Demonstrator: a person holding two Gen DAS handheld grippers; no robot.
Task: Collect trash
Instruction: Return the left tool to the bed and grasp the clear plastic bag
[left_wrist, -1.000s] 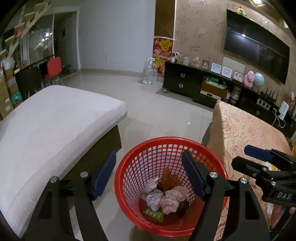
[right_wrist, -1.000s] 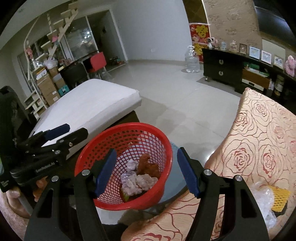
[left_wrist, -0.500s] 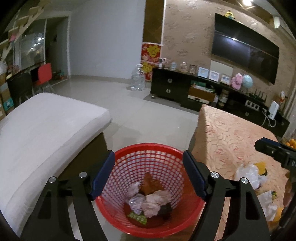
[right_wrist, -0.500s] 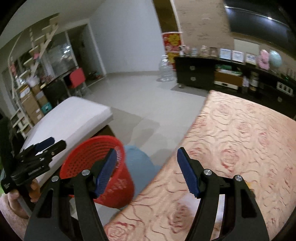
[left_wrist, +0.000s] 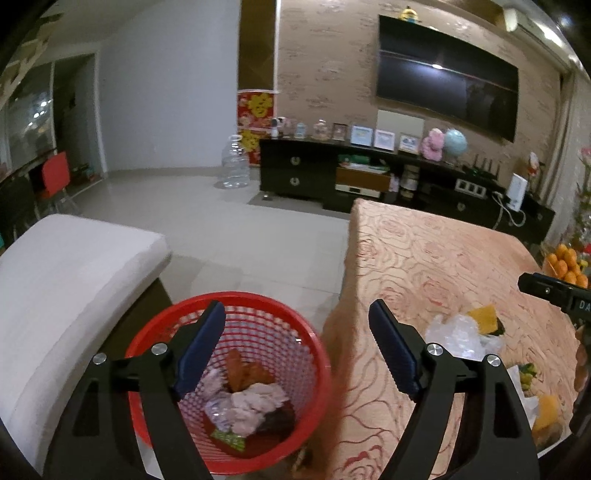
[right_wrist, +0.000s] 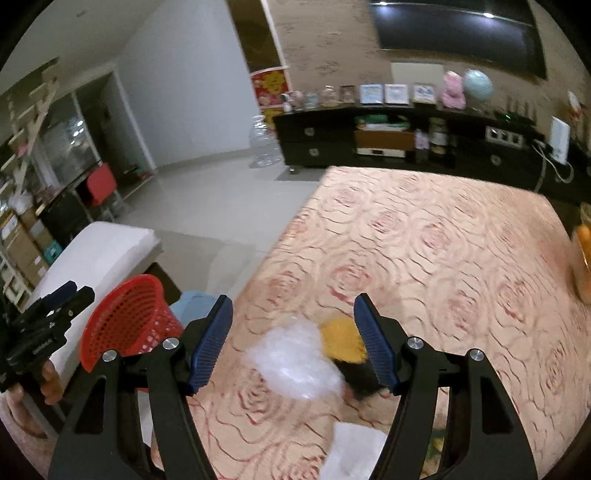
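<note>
Two released tongs: left tongs (left_wrist: 297, 347), opening, see crumpled trash (left_wrist: 251, 402) inside basket (left_wrist: 317, 373); right tongs (right_wrist: 293, 343) see only clear wrapper (right_wrist: 295, 360) on bench (right_wrist: 443, 258).

Left claw (left_wrist: 297, 349) opening, right claw (right_wrist: 293, 343) agape

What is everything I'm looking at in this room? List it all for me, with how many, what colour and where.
Basket: one, red mesh, on the floor beside the table, crumpled trash inside.
Table: one, pink rose-patterned cloth.
Plastic wrap: one, clear, crumpled on the table.
Yellow wrapper: one, beside the plastic wrap.
Oranges: a pile, at the table's far edge.
Cushion: one, white, beside the basket.
Television: one, black, on the wall.
Water jug: one, clear, on the floor.
Left gripper: black with blue pads, opening, empty, above the basket.
Right gripper: same colours, open, above the plastic wrap.
</note>
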